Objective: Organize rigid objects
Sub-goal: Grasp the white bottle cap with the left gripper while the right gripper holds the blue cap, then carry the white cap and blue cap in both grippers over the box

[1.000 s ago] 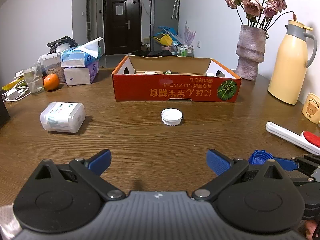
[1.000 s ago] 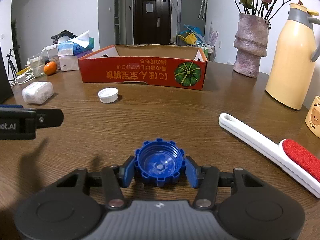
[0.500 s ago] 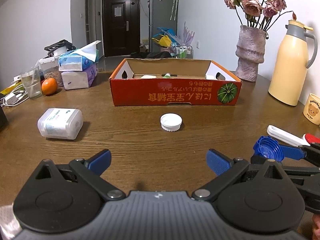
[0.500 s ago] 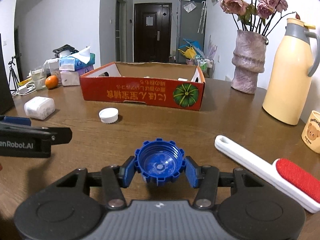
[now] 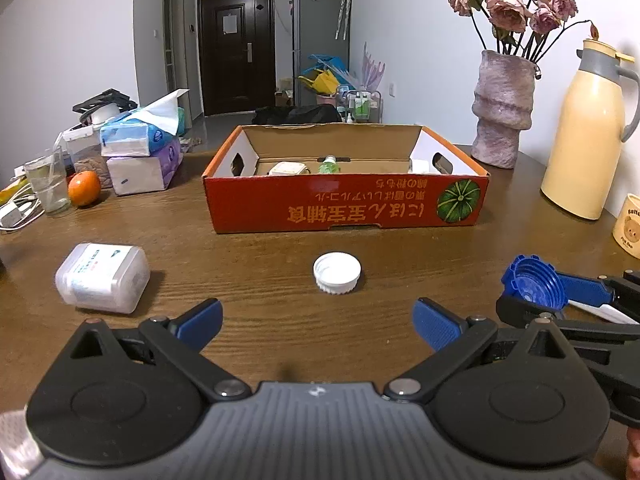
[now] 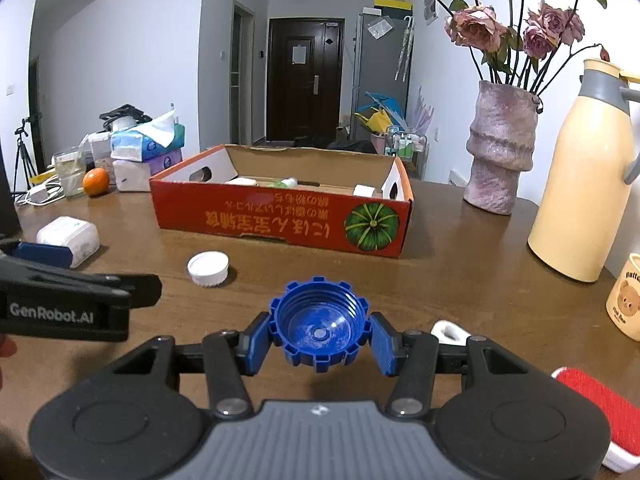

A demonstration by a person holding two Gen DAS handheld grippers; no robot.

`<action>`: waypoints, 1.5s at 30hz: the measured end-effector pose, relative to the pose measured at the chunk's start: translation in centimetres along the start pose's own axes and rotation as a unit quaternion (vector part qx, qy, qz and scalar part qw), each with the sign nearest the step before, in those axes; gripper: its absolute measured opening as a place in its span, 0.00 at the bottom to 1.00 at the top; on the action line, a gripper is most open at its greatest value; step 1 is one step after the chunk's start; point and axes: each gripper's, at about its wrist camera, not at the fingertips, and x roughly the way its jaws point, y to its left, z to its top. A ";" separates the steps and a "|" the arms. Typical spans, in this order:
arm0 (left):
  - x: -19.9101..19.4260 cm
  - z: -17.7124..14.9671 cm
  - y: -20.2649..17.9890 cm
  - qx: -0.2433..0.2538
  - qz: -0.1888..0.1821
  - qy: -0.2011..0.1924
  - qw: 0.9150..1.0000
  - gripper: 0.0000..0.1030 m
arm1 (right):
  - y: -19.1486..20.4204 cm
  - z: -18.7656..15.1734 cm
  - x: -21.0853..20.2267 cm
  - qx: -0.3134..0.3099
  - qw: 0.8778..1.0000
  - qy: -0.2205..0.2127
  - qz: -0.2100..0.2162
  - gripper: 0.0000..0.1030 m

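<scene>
My right gripper (image 6: 318,338) is shut on a blue ridged bottle cap (image 6: 319,326) and holds it above the wooden table; the cap also shows in the left wrist view (image 5: 534,286). My left gripper (image 5: 318,318) is open and empty, low over the table. A white cap (image 5: 337,273) lies just ahead of it, also in the right wrist view (image 6: 208,269). A clear plastic box (image 5: 102,278) lies at the left. An open red cardboard box (image 5: 346,204) stands behind the caps, with a few small items inside; it also shows in the right wrist view (image 6: 280,220).
A lint brush with a red pad (image 6: 596,408) lies at the right. A yellow thermos (image 5: 588,132), a vase of roses (image 5: 502,108) and a bear mug (image 6: 626,298) stand at the right. Tissue packs (image 5: 140,148), an orange (image 5: 84,188) and a glass (image 5: 50,184) stand far left.
My right gripper has lifted the blue cap off the table and carried it forward toward the red box. My left gripper has stayed open and risen slightly.
</scene>
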 end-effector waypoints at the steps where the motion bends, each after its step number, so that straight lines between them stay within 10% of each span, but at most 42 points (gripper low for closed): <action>1: 0.3 0.1 0.0 0.000 0.001 0.001 1.000 1.00 | -0.1 0.2 0.2 0.001 1.000 -0.001 -0.001 0.50; 28: 10.5 2.2 -1.0 -0.015 0.015 0.039 0.999 0.92 | -3.2 3.5 7.6 0.039 0.999 -0.001 -0.012 0.50; 45: 11.8 2.3 -0.7 -0.027 0.002 0.049 0.998 0.40 | -3.5 2.8 8.0 0.051 0.999 0.004 -0.011 0.50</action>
